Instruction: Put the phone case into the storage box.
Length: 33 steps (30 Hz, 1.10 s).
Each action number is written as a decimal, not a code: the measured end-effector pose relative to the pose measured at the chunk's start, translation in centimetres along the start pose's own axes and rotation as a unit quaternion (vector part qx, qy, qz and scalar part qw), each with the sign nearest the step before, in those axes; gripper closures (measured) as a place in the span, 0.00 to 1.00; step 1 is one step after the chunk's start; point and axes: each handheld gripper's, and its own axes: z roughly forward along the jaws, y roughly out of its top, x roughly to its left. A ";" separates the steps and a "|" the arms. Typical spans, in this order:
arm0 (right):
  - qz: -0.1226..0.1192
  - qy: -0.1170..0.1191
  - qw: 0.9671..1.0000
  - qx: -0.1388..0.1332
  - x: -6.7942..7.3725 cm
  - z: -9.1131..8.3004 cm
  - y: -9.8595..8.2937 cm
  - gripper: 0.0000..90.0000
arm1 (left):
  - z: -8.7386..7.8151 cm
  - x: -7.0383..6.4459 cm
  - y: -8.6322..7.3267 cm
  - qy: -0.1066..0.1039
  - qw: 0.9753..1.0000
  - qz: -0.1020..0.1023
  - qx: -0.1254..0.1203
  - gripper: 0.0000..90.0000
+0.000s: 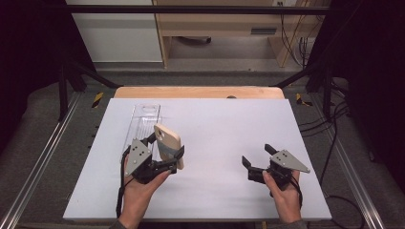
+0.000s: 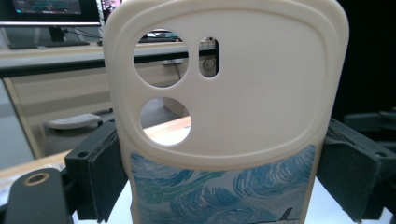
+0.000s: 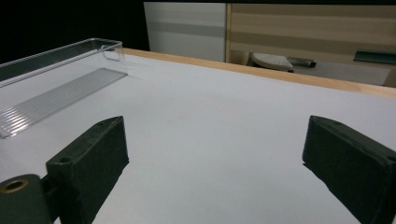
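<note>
A cream phone case (image 1: 168, 141) with camera cutouts and a blue swirl print stands upright above the table's left side, clamped by its two edges in my left gripper (image 1: 167, 153). In the left gripper view the phone case (image 2: 243, 93) sits between both black pads, held tight. My right gripper (image 1: 258, 158) rests low over the table at the right, jaws wide apart with nothing between them; its pads (image 3: 88, 158) frame bare white surface. A clear plastic tray (image 1: 143, 125) lies on the table just behind the held case.
The clear tray (image 3: 56, 93) also lies at the left of the right gripper view. The white tabletop (image 1: 224, 133) has a wooden strip at its far edge. Metal rails run along both sides, and cables hang at the right.
</note>
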 end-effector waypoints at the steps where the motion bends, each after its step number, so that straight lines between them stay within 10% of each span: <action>1: 0.004 -0.001 1.000 -0.004 -0.2 -0.1 -0.3 0.09 | 0.1 0.2 0.4 0.003 1.000 0.003 0.002 0.12; 8: -0.006 0.007 1.000 -0.015 -0.6 -0.6 -0.9 0.07 | 1.1 1.5 2.9 0.033 0.999 0.022 0.006 0.12; 16: -0.020 0.013 1.000 -0.018 -0.5 -0.3 -1.7 0.04 | 1.8 4.4 4.4 0.075 0.997 -0.002 0.004 0.12; 33: -0.022 0.017 0.999 -0.024 0.0 -0.1 -2.1 0.03 | 3.7 10.6 4.4 0.173 0.985 -0.019 0.021 0.13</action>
